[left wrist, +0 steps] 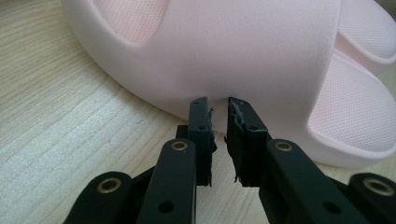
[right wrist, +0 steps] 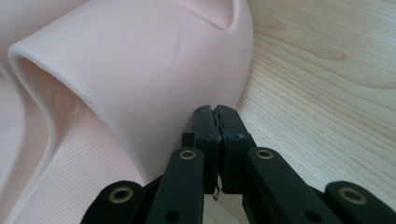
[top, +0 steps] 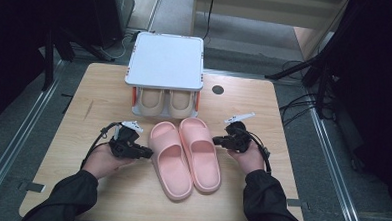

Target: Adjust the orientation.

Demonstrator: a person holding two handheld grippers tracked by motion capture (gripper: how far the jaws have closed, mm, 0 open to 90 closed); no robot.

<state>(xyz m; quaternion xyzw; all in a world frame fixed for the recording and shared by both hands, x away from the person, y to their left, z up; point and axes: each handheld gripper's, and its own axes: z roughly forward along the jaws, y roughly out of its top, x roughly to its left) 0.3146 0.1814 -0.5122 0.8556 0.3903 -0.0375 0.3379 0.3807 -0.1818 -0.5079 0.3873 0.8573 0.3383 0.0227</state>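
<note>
Two pink slippers lie side by side on the wooden table (top: 83,115), toes pointing away from me: the left slipper (top: 170,162) and the right slipper (top: 200,151). My left gripper (top: 149,153) is at the left slipper's outer side. In the left gripper view its jaws (left wrist: 218,103) stand a narrow gap apart with nothing between them, tips right at the strap (left wrist: 233,51). My right gripper (top: 215,140) is at the right slipper's outer side. In the right gripper view it (right wrist: 215,109) is shut with nothing held, its tips against the strap (right wrist: 140,60).
A small shoe rack with a white top (top: 165,59) stands at the table's back. A pair of beige slippers (top: 152,101) sits on its lower shelf. A black disc (top: 217,89) is set in the table to the rack's right. Dark stands and cables flank the table.
</note>
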